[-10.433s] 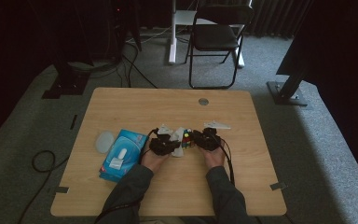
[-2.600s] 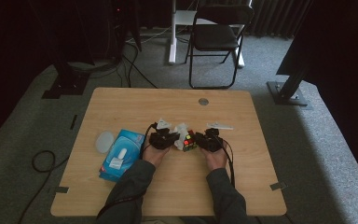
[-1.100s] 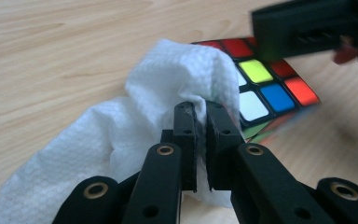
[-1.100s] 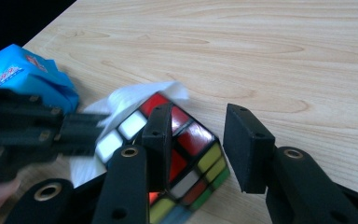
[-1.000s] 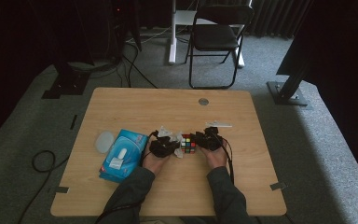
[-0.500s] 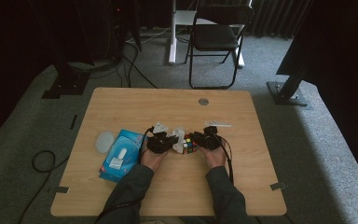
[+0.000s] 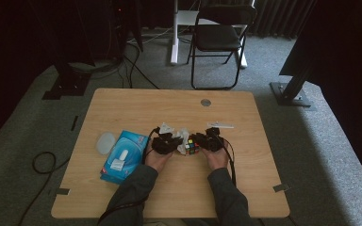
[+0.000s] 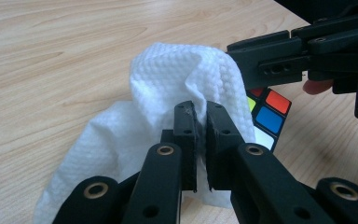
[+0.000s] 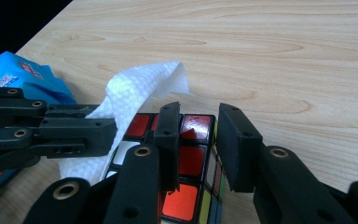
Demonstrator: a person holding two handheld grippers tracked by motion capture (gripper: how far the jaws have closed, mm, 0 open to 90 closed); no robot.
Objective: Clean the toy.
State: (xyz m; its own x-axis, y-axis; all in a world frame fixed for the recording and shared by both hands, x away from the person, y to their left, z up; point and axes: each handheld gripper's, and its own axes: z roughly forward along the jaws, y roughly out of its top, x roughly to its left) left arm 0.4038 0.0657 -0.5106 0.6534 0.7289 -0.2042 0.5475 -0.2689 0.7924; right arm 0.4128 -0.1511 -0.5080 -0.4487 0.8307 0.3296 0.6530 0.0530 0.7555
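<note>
The puzzle cube (image 7: 192,147) sits on the desk (image 7: 136,106) between the two hands, near the middle of the front half. The left gripper (image 8: 197,122) has its jaws pinched tight on a white wipe (image 8: 168,93), which drapes over the cube's near side; the coloured tiles show just past the cloth. The right gripper (image 9: 196,128) straddles a top corner of the cube, one jaw over the red face and the other past the edge, with a narrow gap between them; whether it actually clamps the cube I cannot tell.

Compared with a second ago, the wipe has come back against the cube: then the cube lay bare between the grippers with the cloth drawn off to the left, and now the cloth presses onto it again. That reads as another wiping stroke under way, so the cleaning is probably mid-course. The blue tissue pack (image 7: 125,155) lies well apart at the left, untouched.
</note>
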